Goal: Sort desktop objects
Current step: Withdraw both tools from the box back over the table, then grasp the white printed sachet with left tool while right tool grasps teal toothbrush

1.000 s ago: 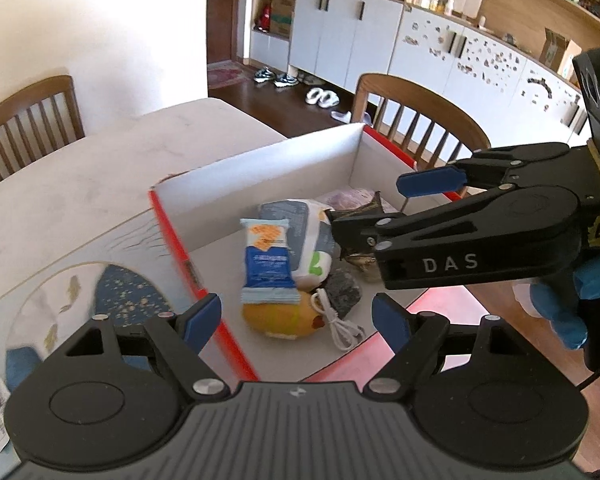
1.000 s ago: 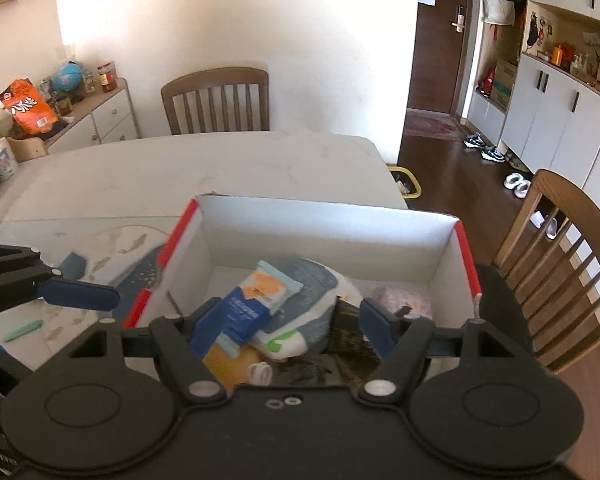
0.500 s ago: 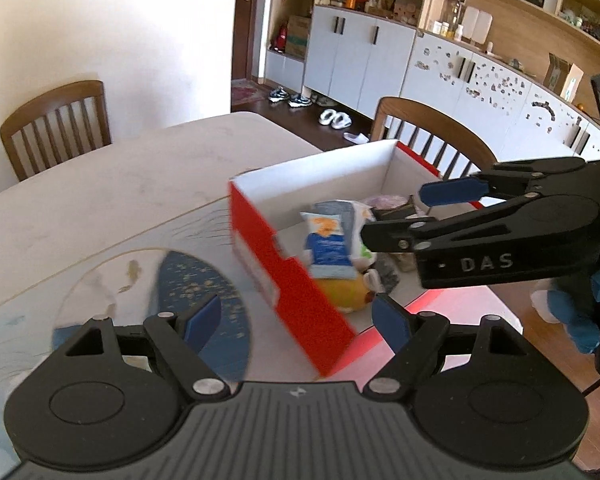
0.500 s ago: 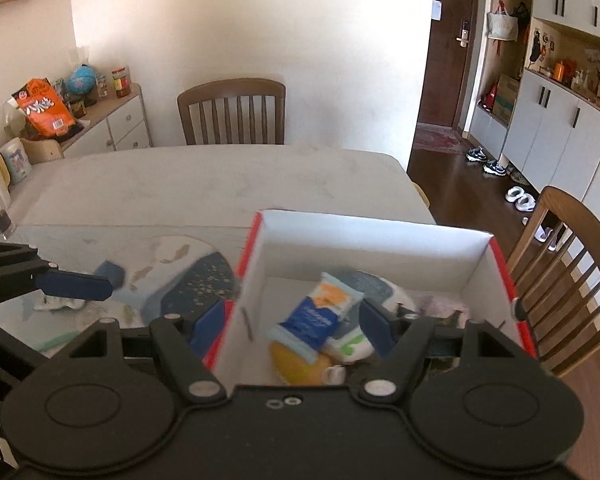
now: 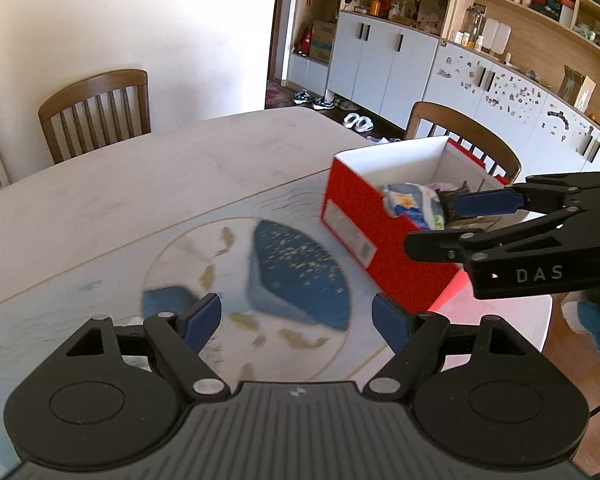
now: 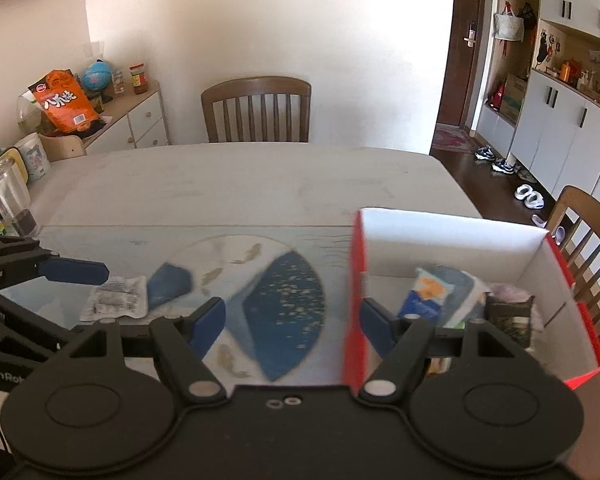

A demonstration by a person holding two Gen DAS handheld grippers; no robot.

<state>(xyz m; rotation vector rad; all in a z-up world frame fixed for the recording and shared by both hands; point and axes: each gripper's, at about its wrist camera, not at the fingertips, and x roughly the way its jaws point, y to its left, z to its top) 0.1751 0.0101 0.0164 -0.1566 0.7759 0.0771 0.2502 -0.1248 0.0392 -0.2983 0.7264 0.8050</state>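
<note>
Nearest in the left wrist view, the left gripper (image 5: pixel 296 320) stands released, its blue-padded jaws spread with nothing between them, over a pale blue printed table mat (image 5: pixel 284 276) with a round dark-blue motif. In the right wrist view the right gripper (image 6: pixel 292 322) is likewise released and empty; its left pad hangs over the mat (image 6: pixel 276 300), while its right pad lines up with the near left corner of a red cardboard box with white inner walls (image 6: pixel 452 240).

The box (image 5: pixel 360 224) sits at the right end of the mat, near the right edge of the pale marbled table (image 5: pixel 120 196). Inside lie a blue and orange snack packet (image 6: pixel 424 300), leaning on a white and grey-blue pouch (image 6: pixel 466 296), with a dark crinkled packet (image 6: pixel 510 314) to its right. None of these touches either gripper; from the left wrist view the right gripper (image 5: pixel 440 220) reaches in from the right, just in front of the box's open top.

On the mat to the left, a small silver-white printed sachet (image 6: pixel 116 298) lies flat, just beneath the left gripper's blue fingertip (image 6: pixel 76 272) as the right wrist view shows it, though whether they touch cannot be told.

Further left, at the table edge, stands a clear glass tumbler (image 6: pixel 10 196). Beyond the table's far side is a brown wooden slat-back chair (image 6: pixel 256 110), and another (image 5: pixel 464 140) stands behind the box.
</note>
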